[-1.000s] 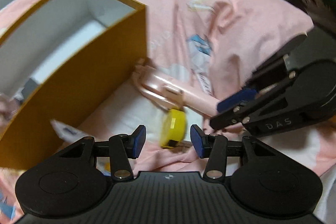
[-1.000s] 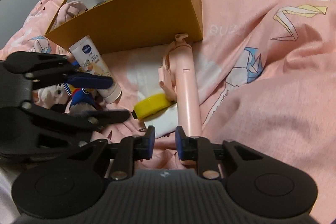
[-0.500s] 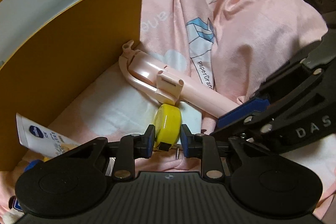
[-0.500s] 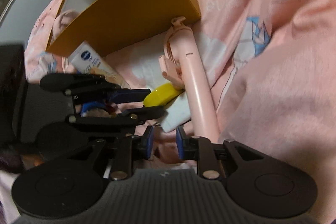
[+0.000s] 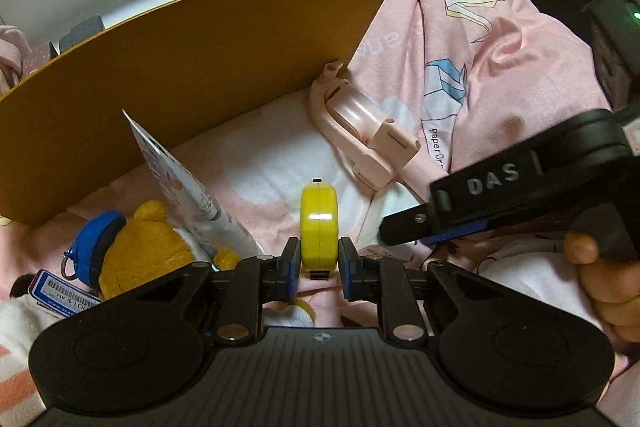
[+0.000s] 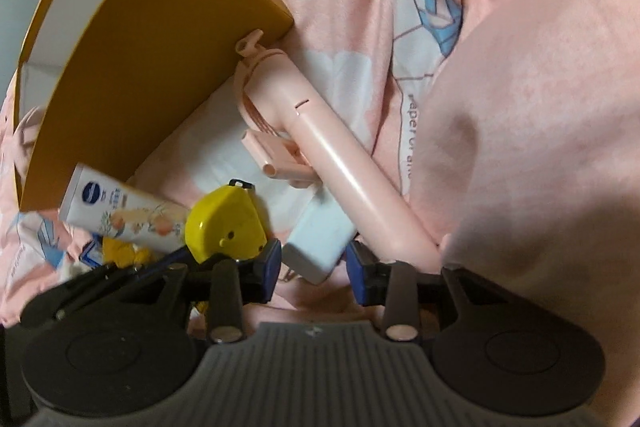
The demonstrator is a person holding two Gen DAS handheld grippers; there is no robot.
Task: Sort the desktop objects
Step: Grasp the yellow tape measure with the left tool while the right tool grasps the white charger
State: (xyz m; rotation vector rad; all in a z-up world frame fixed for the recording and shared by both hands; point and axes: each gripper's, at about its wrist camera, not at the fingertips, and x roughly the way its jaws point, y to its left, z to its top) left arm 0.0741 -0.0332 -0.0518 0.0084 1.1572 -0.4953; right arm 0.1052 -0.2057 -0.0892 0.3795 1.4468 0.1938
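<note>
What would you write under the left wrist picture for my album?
The left gripper pinches a yellow tape measure beside an orange box, above a pink bedsheet.

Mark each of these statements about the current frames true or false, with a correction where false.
1. The left tool has its pads on the yellow tape measure. True.
2. The pink selfie stick lies inside the orange box. False: it lies outside on the bedding, one end against the box's corner.
3. The right tool has a white block between its open jaws. True.
4. The cream tube stands upright inside the box. False: it lies outside, in front of the box wall.
</note>
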